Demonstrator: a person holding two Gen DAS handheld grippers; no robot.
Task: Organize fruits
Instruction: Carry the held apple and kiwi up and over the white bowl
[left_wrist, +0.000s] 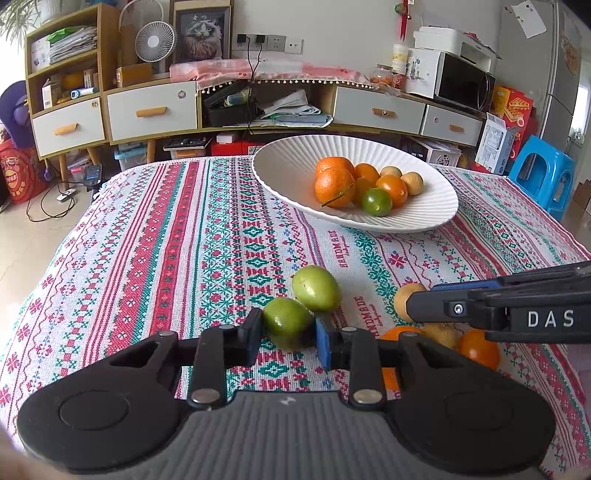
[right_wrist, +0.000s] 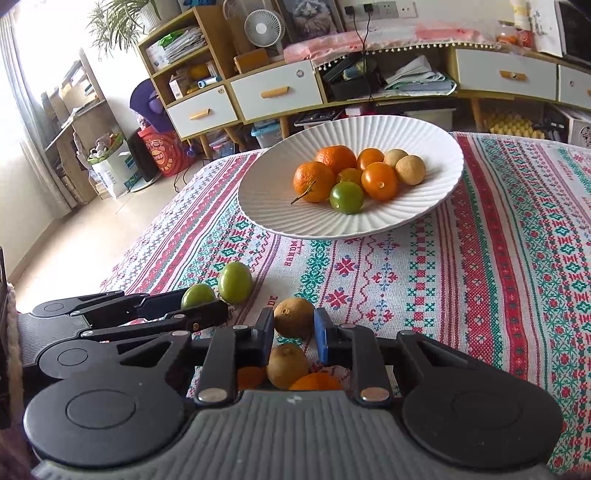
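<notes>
Green fruit (left_wrist: 287, 328) between left jaws

Bright daylight, blown-out window (right_wrist: 33, 55) glare (right view), soft shadows, sharp focus, fisheye-curved edges

Left tongs (left_wrist: 289, 338) around green fruit (left_wrist: 287, 328)

"das" stands on the right gripper (left_wrist: 424, 310); the tablecloth (left_wrist: 207, 236) reads, seemingly, "handmade".
</notes>
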